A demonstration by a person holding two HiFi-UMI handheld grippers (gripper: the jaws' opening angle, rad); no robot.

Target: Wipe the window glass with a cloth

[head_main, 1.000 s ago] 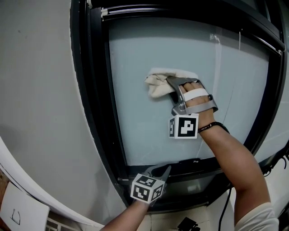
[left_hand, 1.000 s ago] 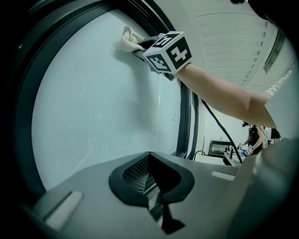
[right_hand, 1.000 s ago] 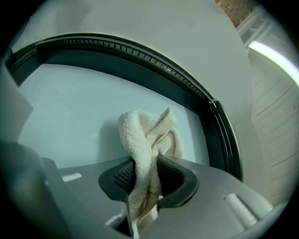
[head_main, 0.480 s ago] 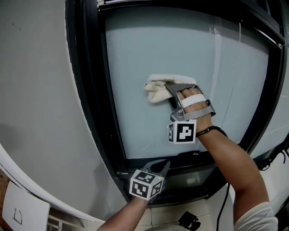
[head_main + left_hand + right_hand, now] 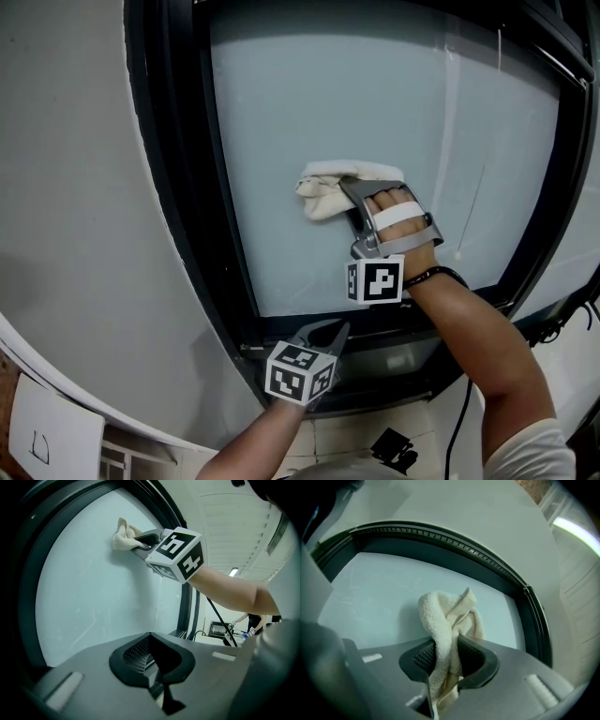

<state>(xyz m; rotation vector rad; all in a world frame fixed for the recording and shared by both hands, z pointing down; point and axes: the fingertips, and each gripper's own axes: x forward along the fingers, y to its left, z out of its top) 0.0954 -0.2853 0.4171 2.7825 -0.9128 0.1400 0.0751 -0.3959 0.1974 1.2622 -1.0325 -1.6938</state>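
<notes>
Right tongs (image 5: 345,187) squeeze the cloth (image 5: 323,190) on the window glass (image 5: 300,94); left tongs (image 5: 152,660) are closed, empty. Wiping seems only partly done.

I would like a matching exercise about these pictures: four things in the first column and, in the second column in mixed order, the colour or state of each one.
Column one:
1. cloth
2. left tool
3. right tool
4. window frame

Column two:
A. black, running around the glass
B. shut, with nothing between its jaws
C. cream, bunched up against the glass
D. shut on the cloth

Right pairs: 1-C, 2-B, 3-D, 4-A
</notes>
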